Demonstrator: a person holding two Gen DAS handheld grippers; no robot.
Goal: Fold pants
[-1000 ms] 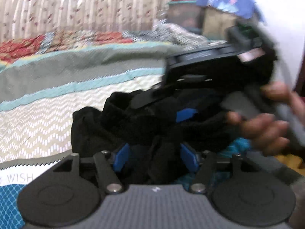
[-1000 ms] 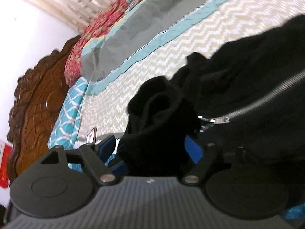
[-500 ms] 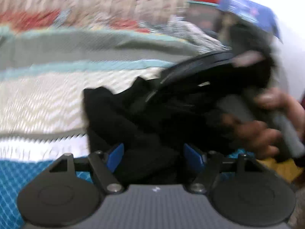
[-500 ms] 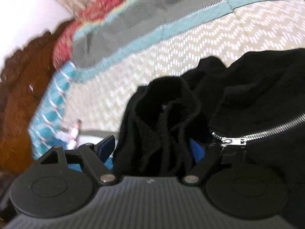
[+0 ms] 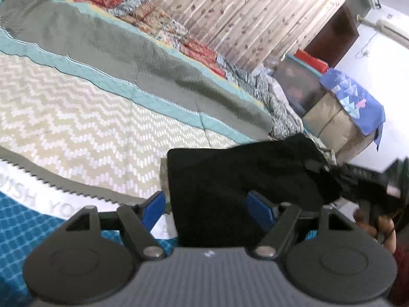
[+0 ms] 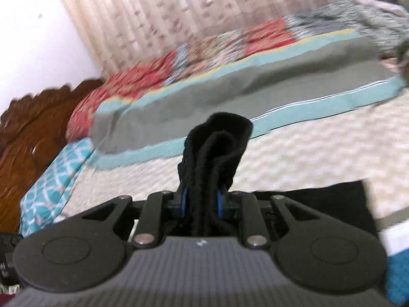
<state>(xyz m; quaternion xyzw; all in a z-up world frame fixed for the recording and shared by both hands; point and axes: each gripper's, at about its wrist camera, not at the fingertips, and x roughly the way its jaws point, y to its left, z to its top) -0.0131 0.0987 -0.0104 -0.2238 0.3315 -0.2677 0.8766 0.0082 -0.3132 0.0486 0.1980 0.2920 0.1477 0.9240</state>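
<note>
Bed quilt [image 5: 76, 117] | left gripper [image 5: 207, 204] released | right gripper [image 6: 200, 202] clenching pants [image 6: 217, 138], edges blurred

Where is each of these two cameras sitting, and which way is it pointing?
Left wrist view: sits on the left gripper, looks across the bed at the black pants; open fingers show.
Right wrist view: sits on the right gripper, faces the headboard; its fingers pinch bunched pants.
Shared: pants, bed, curtain.

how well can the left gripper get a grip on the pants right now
Probably yes: the left gripper is open with the pants already lying between its fingers, nothing in the way.
</note>
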